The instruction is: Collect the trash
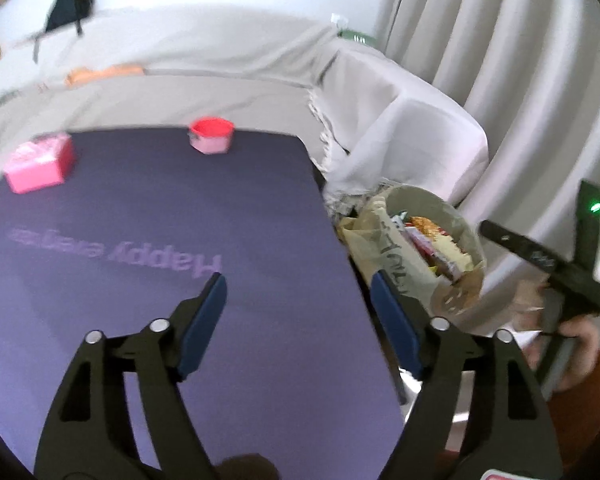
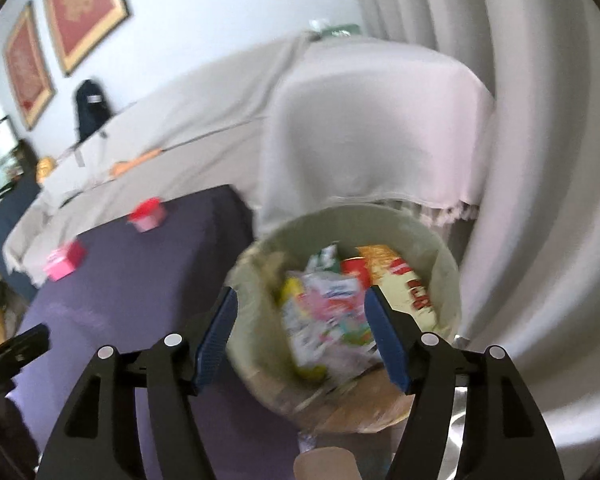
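Observation:
A pale green trash bin stands right of the purple table and holds several colourful wrappers and a red and yellow packet. My right gripper is open and empty, directly above the bin's mouth. In the left wrist view the bin with its wrappers sits at the right, and my left gripper is open and empty over the table's right part. The right gripper's body shows in the hand at far right.
On the table's far side stand a pink box and a red-lidded pink tub; both also show in the right wrist view, the box and the tub. A sheet-covered sofa lies behind, curtains to the right.

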Tool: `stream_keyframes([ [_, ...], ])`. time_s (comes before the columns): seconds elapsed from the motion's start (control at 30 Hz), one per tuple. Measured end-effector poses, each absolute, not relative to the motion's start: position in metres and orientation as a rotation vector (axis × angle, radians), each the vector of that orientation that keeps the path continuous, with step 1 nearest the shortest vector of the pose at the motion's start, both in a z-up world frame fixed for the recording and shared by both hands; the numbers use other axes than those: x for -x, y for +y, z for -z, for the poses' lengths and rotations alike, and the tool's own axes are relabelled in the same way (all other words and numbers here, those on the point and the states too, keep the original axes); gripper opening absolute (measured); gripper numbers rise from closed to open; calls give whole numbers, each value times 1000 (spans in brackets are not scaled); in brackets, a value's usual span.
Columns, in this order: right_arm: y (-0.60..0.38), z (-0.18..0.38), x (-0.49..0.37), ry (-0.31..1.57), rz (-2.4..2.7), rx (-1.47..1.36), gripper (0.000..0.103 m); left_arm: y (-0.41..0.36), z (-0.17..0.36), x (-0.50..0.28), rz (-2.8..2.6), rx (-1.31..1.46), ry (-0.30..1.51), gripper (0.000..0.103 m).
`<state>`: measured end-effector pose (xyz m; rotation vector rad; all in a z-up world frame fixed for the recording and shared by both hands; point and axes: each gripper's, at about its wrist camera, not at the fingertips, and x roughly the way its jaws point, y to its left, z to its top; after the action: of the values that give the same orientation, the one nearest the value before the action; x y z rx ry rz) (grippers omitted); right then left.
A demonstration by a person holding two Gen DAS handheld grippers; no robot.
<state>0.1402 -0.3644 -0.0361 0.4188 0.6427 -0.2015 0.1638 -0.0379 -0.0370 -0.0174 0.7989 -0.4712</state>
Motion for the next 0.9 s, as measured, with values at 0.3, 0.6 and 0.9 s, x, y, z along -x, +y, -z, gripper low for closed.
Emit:
stream_keyframes([
  [0.3,-276,14,-51,525,61,-330,62,-17,10,-70,269,-103,598,73],
  [0.6,-222,20,3,515,-15,-236,62,-10,-3,-29,163,-114,545,73],
  [0.9,-207,23,24,477,-81,-206,63,-15,-14,0,116,-143,521,73],
])
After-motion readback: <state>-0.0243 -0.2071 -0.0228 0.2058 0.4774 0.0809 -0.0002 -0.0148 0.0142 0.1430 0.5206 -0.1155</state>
